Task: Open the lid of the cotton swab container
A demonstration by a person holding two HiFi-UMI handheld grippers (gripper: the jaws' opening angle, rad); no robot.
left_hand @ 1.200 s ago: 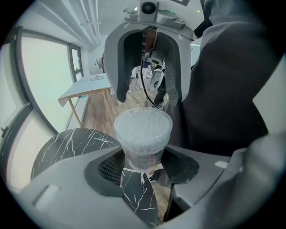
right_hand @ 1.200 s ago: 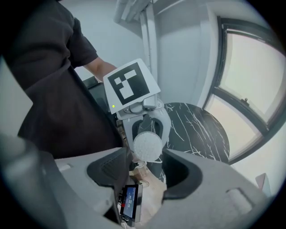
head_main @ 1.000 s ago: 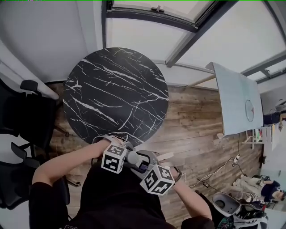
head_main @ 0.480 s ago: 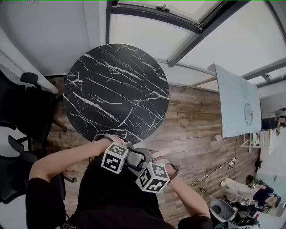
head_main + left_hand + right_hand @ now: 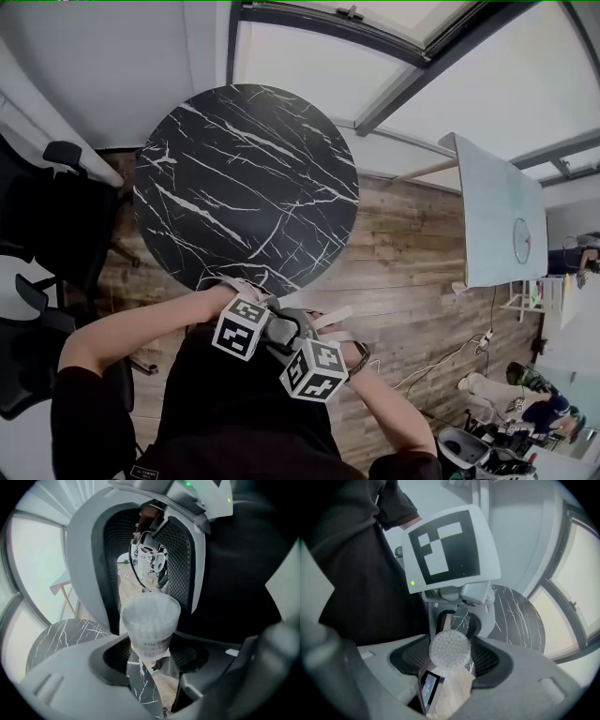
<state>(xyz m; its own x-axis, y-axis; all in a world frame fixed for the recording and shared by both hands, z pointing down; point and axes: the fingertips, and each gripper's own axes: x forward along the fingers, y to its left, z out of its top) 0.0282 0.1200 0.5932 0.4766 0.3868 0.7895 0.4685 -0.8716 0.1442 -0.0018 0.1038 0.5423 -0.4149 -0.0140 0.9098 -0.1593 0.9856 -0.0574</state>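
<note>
Off the near rim of the black marble table (image 5: 244, 178), over the lap: cotton swab container (image 5: 150, 620) pinched at both ends. Left gripper (image 5: 151, 652) spread wide, pads on the clear labelled body. Right gripper (image 5: 450, 662) closed on the end showing swab tips. Long axis lying gripper to gripper, one end face-on to each gripper camera.

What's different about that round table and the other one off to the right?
The round table is black with white marble veins; the rectangular table is pale grey. The round table sits right in front of the person; the rectangular table stands off to the side. Both stand on the wooden floor.
</note>
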